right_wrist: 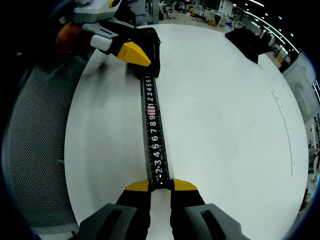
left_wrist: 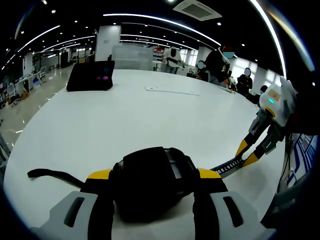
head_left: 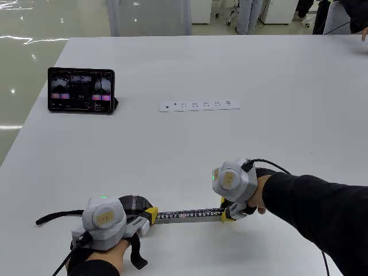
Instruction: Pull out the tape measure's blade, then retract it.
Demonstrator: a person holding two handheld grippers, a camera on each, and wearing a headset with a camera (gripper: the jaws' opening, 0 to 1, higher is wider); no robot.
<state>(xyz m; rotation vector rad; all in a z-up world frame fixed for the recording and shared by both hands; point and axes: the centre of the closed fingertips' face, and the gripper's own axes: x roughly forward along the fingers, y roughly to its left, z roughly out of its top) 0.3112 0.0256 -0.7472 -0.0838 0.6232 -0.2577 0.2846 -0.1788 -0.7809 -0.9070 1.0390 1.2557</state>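
**Tape measure (head_left: 136,204) drawn out along the bench's near edge**

The left gripper's (left_wrist: 155,174) jaws clenched it. The right gripper's (right_wrist: 160,186) jaws pinched the blade (right_wrist: 154,135) tip, and the blade lay flat on the bench (head_left: 259,86) between them. Open bench stretched ahead, with a tablet (head_left: 81,90) and a power strip (head_left: 199,105) well apart, farther back.

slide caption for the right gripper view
Right gripper pinches the blade tip; left gripper holds the tape measure case.

Open lab/office: glossy floor (head_left: 23,57), strip lights (left_wrist: 150,16), AC vent (left_wrist: 198,8).
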